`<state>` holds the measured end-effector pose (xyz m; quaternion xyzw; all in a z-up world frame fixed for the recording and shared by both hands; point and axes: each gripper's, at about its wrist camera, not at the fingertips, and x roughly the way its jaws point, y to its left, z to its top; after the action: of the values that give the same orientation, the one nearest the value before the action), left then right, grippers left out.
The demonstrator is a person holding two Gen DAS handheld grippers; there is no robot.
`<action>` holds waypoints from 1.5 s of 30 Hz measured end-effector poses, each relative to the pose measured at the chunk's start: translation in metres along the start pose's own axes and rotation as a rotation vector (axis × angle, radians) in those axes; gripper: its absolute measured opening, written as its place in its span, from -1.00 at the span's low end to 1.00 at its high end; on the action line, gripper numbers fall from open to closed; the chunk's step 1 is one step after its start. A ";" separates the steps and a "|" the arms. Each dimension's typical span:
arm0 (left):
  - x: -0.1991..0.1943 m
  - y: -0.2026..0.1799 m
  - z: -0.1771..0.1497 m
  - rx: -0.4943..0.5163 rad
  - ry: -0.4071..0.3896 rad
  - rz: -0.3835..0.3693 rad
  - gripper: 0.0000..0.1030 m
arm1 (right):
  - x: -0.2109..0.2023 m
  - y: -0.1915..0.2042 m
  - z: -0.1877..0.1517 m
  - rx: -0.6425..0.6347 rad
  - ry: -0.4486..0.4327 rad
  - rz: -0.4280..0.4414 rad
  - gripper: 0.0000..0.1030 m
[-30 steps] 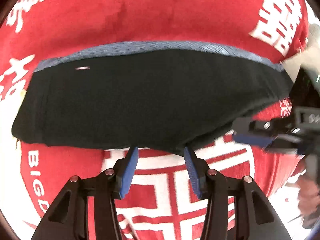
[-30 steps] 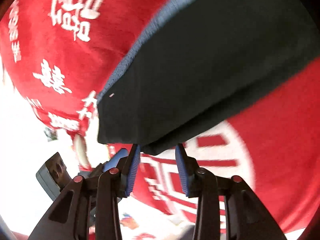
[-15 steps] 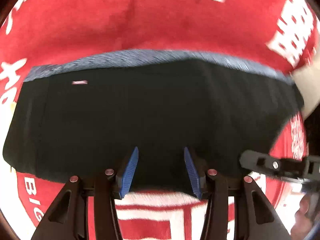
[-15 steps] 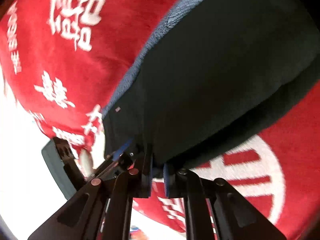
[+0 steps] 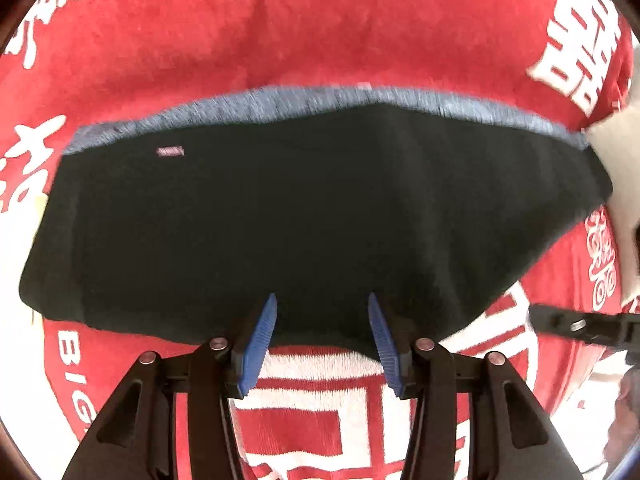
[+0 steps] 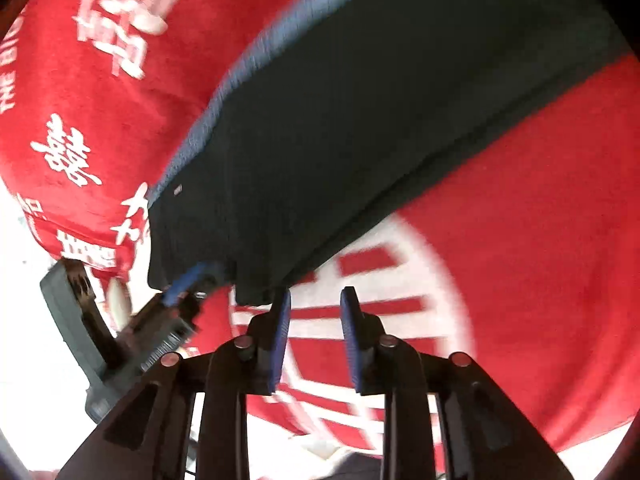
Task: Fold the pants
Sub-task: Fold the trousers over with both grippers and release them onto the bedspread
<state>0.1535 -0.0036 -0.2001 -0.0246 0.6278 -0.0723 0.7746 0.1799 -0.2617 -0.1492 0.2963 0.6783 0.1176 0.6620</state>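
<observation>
The pants (image 5: 312,216) lie flat as a dark folded band across the red cloth (image 5: 320,32), gray-blue waistband (image 5: 320,98) at 12 o'clock. Half a second ago your right gripper (image 6: 316,300) was pinched on the hem; now its jaws stand apart, empty, just off the hem at 6 o'clock. Your left gripper (image 5: 322,304) stays wide, tips over the near edge. That release suggests this fold is set; another fold may follow.
</observation>
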 end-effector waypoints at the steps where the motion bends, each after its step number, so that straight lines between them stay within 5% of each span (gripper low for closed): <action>1: -0.002 -0.001 0.004 0.002 -0.011 0.003 -0.04 | -0.013 -0.001 0.004 -0.031 -0.034 -0.029 -0.45; 5: 0.006 -0.011 0.031 0.013 -0.037 0.033 -0.04 | -0.049 -0.002 0.044 -0.146 -0.159 -0.204 -0.45; 10: 0.026 -0.002 0.067 -0.046 -0.042 0.074 -0.04 | -0.049 -0.008 0.093 -0.201 -0.187 -0.312 -0.45; 15: 0.055 0.033 0.086 -0.094 -0.009 0.172 -0.04 | -0.047 -0.041 0.112 -0.205 -0.164 -0.421 -0.46; 16: 0.061 0.042 0.082 -0.127 -0.004 0.145 -0.03 | -0.044 -0.055 0.114 -0.196 -0.152 -0.432 -0.48; 19: 0.057 0.045 0.080 -0.103 -0.024 0.135 -0.02 | -0.052 -0.072 0.113 -0.196 -0.189 -0.358 -0.73; 25: 0.031 0.092 0.105 -0.195 -0.085 0.223 -0.02 | -0.047 -0.064 0.115 -0.202 -0.185 -0.388 -0.73; 28: 0.039 0.129 0.114 -0.264 -0.050 0.260 -0.02 | -0.044 -0.062 0.116 -0.172 -0.197 -0.372 -0.73; 30: 0.048 0.142 0.117 -0.274 -0.050 0.215 -0.02 | -0.045 -0.064 0.112 -0.156 -0.203 -0.362 -0.73; 33: 0.052 0.137 0.121 -0.221 -0.050 0.255 -0.02 | -0.045 -0.062 0.111 -0.168 -0.204 -0.373 -0.72; 37: 0.046 0.145 0.124 -0.287 -0.056 0.212 -0.02 | -0.046 -0.063 0.113 -0.172 -0.198 -0.369 -0.70; 40: 0.040 0.137 0.126 -0.252 -0.023 0.245 -0.02 | -0.052 -0.063 0.111 -0.137 -0.190 -0.356 -0.60; 42: 0.030 0.124 0.121 -0.218 -0.010 0.250 -0.02 | -0.058 -0.060 0.104 -0.128 -0.196 -0.351 -0.19; 45: 0.016 0.091 0.105 -0.154 -0.011 0.215 -0.02 | -0.068 -0.052 0.091 -0.150 -0.224 -0.381 0.07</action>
<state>0.2664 0.0786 -0.2050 -0.0168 0.6262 0.0597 0.7772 0.2516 -0.3620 -0.1298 0.1243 0.6334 0.0070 0.7637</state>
